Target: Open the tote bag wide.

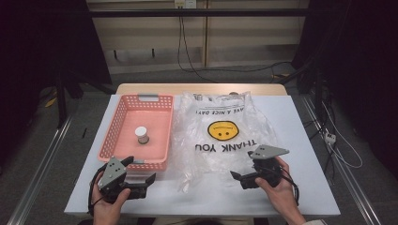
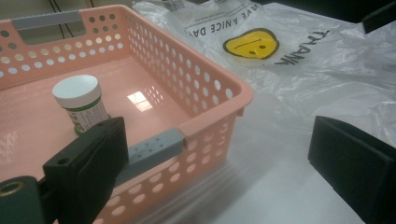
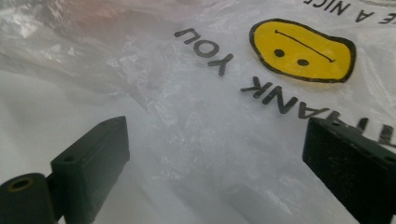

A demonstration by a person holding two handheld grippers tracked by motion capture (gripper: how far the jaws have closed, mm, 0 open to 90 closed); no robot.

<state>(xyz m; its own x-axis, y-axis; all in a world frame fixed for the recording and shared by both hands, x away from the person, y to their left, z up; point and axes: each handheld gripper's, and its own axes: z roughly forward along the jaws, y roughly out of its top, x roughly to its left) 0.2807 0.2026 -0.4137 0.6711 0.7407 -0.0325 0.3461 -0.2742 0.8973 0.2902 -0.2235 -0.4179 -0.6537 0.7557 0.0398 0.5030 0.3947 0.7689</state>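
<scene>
Both hand-held grippers, left and right, are hovering wide and empty; next probably lifting the jar from the basket toward the bag.

Bright tabletop — dark surroundings, soft blur, basket-floor glare.

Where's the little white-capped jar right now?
The jar stands upright on the floor of the pink basket, left of the plastic bag in the high view, ahead of the left gripper.
</scene>
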